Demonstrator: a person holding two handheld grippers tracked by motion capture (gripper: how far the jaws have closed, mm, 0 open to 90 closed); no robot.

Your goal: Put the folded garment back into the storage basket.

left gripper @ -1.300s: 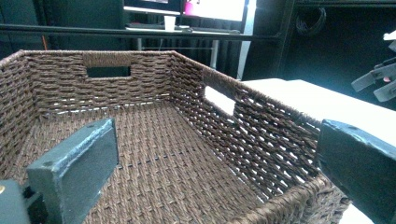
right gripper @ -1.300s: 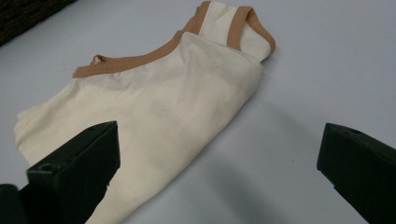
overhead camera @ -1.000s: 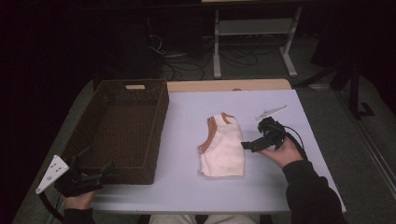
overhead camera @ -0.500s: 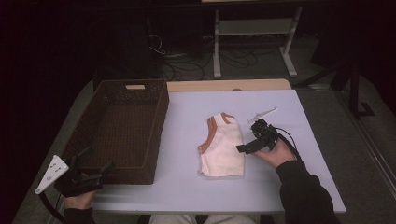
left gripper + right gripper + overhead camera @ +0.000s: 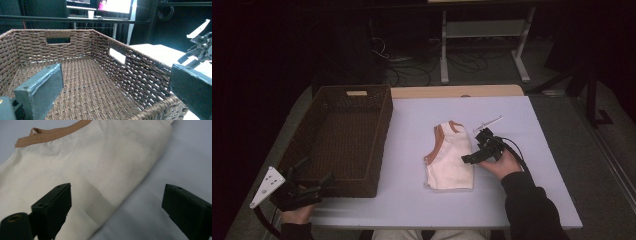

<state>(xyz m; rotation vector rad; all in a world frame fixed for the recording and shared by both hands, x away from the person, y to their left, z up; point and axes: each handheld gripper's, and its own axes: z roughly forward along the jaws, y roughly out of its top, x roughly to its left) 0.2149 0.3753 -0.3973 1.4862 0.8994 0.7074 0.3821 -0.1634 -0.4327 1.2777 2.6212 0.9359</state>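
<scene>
The right claw [image 5: 468, 159] sits low over the right edge of the cream tank top [image 5: 448, 161], its jaws spread wide and just beginning to close; in the right gripper view one jaw hangs over the fabric and the other over the bare surface [image 5: 175, 157], with the top's folded edge running between them and neither pad pressing on it. The left claw [image 5: 314, 176] waits at the near left corner of the surface, jaws wide apart and holding nothing; in the left gripper view they frame the near rim of the brown wicker basket [image 5: 100, 82]. That basket takes up the left side of the pale surface [image 5: 532, 130], standing clear of the top. The tank top lies flat near the middle, a little to the right, its tan-trimmed neck [image 5: 50, 135] toward the far side and its hem toward the person.
</scene>
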